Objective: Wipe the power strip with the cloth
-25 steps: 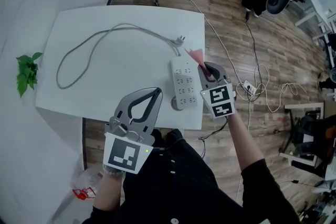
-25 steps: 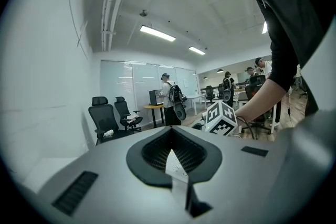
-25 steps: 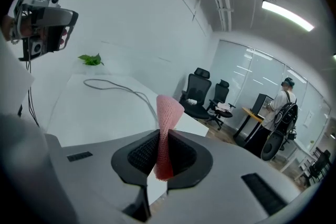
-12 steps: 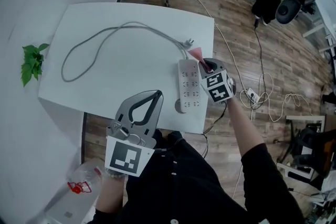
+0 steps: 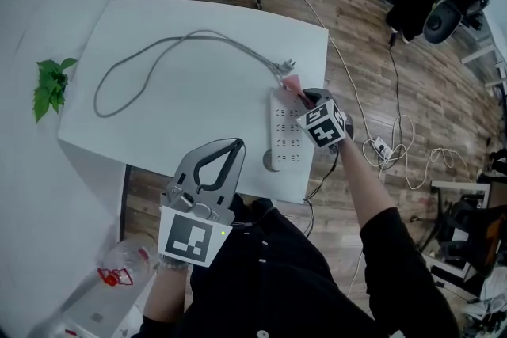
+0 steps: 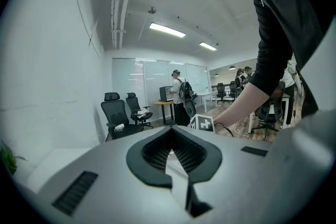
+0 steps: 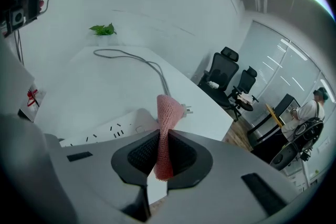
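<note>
Right tongs (image 5: 306, 98) pinch cloth (image 5: 291, 81) over power strip (image 5: 287, 135).

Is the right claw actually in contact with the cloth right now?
Touching. The right gripper view shows the right claw shut on the pink cloth: the cloth is pinched between the jaws and sticks out past them.

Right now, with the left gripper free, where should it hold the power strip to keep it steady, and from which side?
Probably the near short end, coming from your side: the power strip lies flat, pointing away from you, and the right gripper holds the cloth at its far end, by the cord.
</note>
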Demonstrator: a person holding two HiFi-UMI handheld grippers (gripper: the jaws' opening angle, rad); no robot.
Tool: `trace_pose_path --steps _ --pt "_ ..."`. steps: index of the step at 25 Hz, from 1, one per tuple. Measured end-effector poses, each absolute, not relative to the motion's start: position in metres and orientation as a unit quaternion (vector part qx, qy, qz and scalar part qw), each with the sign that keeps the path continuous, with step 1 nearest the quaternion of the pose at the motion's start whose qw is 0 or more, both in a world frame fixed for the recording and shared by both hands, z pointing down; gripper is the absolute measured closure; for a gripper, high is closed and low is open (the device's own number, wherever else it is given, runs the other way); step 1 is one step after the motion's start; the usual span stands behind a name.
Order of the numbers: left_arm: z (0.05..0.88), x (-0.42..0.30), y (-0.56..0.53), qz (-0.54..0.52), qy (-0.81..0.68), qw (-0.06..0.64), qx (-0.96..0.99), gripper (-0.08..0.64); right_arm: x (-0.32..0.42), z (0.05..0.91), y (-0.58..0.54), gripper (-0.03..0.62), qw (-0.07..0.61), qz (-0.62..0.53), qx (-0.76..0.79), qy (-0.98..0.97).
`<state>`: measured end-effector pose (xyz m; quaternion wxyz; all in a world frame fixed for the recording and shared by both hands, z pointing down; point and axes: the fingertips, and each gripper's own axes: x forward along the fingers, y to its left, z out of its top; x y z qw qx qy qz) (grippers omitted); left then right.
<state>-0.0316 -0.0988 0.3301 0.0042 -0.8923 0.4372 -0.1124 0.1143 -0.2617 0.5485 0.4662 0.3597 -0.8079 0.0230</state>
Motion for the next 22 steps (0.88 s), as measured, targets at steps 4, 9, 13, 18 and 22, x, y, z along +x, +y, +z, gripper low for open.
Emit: trace_pose_path --steps 4,9,13,18,22 --pt "0.33 -0.028 -0.101 -0.116 0.438 0.003 -0.891 0.549 0.115 0.553 -0.258 0.535 0.473 0.024 0.348 -0.809" --pt "0.328 -0.025 -0.102 -0.115 0.437 0.006 -0.892 0.549 0.113 0.56 -0.25 0.535 0.478 0.032 0.331 -0.813" --pt "0.329 -0.024 -0.103 -0.115 0.436 0.006 -0.893 0.549 0.112 0.565 -0.241 0.535 0.476 0.041 0.32 -0.818" --pt "0.329 -0.014 -0.104 -0.115 0.429 0.006 -0.896 0.549 0.115 0.565 -0.227 0.535 0.468 0.049 0.316 -0.824" --pt "0.329 -0.006 -0.106 -0.116 0.419 0.008 -0.901 0.549 0.116 0.565 -0.212 0.535 0.465 0.051 0.307 -0.829"
